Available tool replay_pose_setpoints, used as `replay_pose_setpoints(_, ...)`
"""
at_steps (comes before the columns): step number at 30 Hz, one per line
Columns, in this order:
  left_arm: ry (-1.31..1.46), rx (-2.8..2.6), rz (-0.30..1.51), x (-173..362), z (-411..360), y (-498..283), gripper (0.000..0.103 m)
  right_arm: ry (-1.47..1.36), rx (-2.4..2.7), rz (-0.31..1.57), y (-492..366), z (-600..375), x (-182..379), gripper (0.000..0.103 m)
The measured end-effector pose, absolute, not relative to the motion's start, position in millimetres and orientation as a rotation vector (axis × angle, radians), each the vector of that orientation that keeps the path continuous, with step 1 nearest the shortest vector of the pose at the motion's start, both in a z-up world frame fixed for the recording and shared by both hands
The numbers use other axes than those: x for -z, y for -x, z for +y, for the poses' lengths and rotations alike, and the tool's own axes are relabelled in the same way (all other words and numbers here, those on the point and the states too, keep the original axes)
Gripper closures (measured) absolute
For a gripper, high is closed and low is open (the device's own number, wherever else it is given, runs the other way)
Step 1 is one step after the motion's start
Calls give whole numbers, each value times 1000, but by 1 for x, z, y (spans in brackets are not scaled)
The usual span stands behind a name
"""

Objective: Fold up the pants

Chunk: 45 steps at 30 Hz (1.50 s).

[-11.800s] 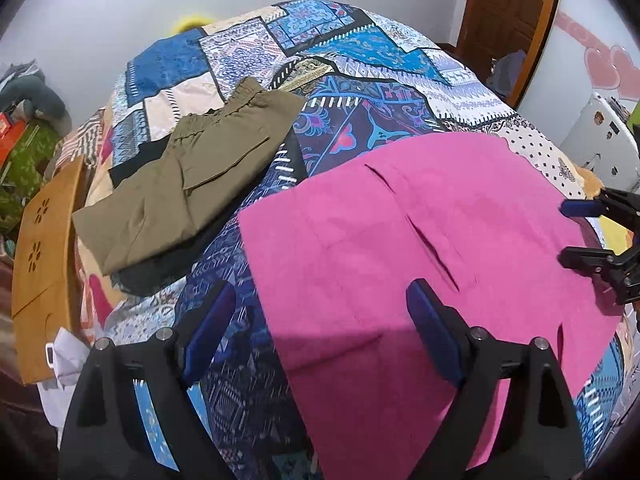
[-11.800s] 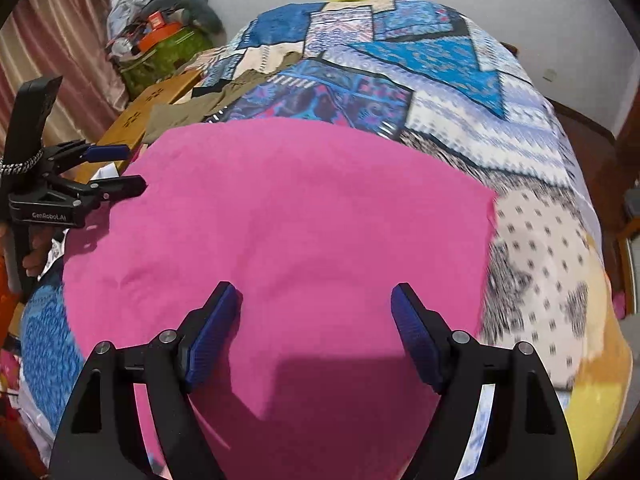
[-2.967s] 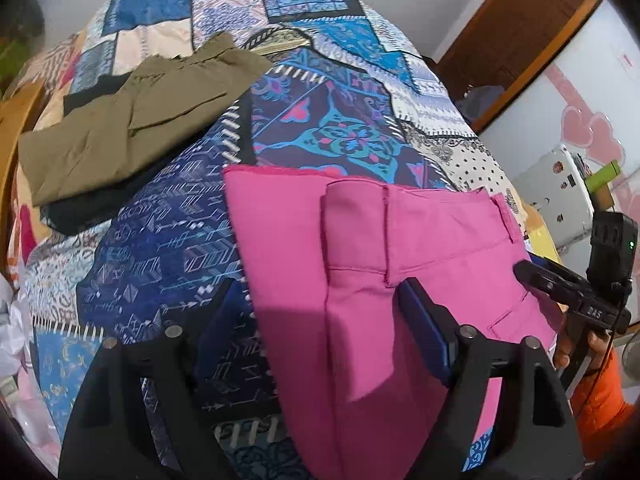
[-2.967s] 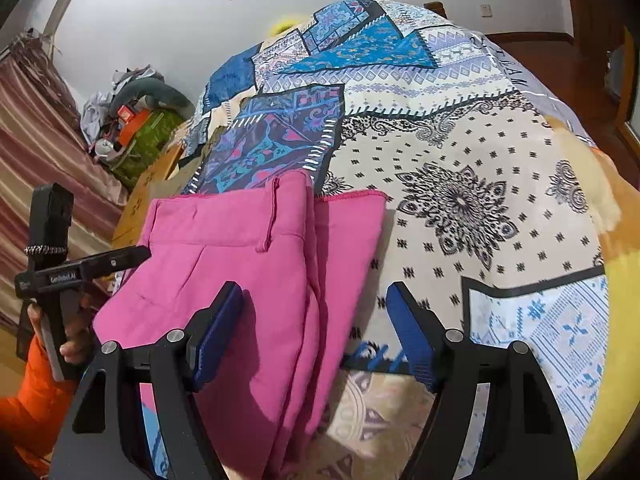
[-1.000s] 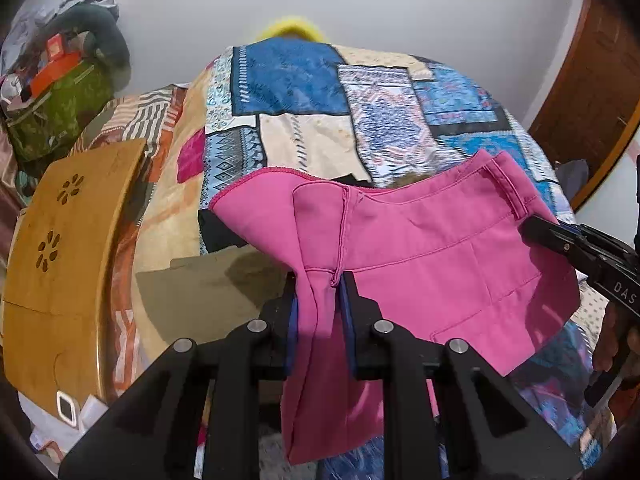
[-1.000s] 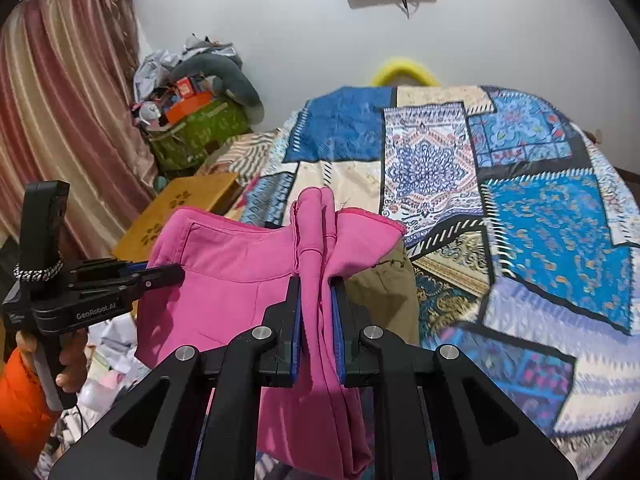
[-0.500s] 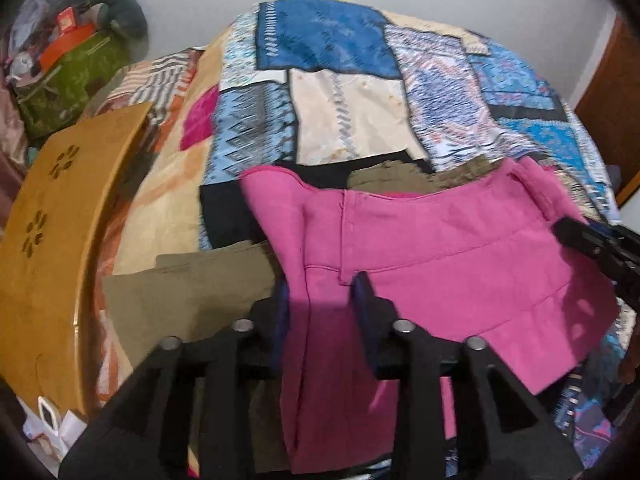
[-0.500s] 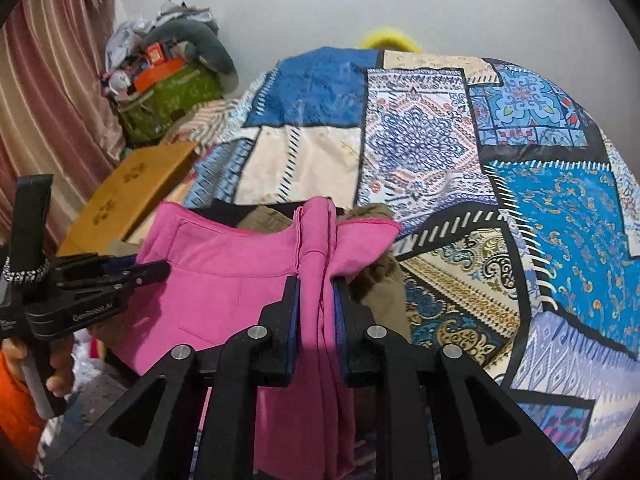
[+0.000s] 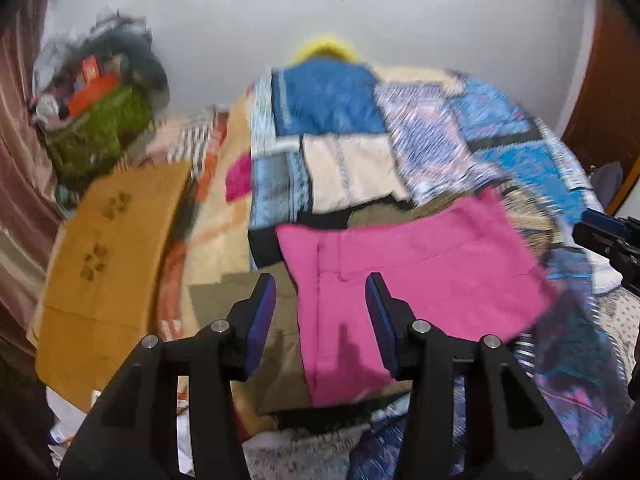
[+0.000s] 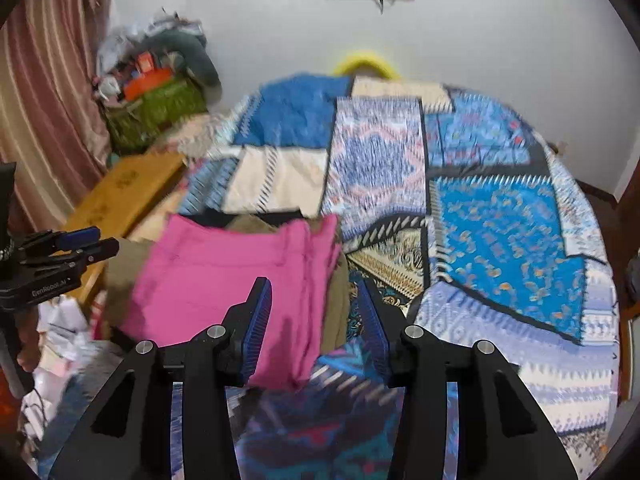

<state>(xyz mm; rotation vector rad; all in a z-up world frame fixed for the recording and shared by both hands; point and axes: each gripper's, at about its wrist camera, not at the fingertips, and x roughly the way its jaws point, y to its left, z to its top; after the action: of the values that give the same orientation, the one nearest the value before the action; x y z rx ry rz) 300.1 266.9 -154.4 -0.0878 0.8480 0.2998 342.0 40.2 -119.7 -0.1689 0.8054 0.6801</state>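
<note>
Patchwork bedspread (image 10: 500, 220), white wall (image 10: 480, 40); seemingly folded pink pants (image 9: 420, 276)

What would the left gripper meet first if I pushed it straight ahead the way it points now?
Most likely the folded pink pants: they lie straight ahead of the open left gripper, on top of the olive pants. Blur leaves the gap unclear.
</note>
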Motion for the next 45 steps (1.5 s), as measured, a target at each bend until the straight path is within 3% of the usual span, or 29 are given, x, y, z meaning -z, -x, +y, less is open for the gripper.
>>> replay_pose_setpoints(12,21,-194,522,11,177,-163,57,49,-824,446,-203,-8,-14,62)
replay_pose_setpoints(23,9,-220,289,-48,126,-45,55,1,-867,186,-90,-48,-67,61)
replay_pose_setpoints(28,-2,-243,216,-51,110,-9,40,-23,-847,151,-67,-58,-68,49)
replay_pose_setpoints(33,-10,-257,191,-47,102,8,22,-42,-821,142,-56,-65,-65,22)
replay_pose_setpoints(39,15,-264,181,-43,105,14,4,-27,-769,124,-51,-63,-63,1)
replay_pose_setpoints(45,23,-268,183,-40,106,17,2,-27,-752,143,-50,-61,-58,1)
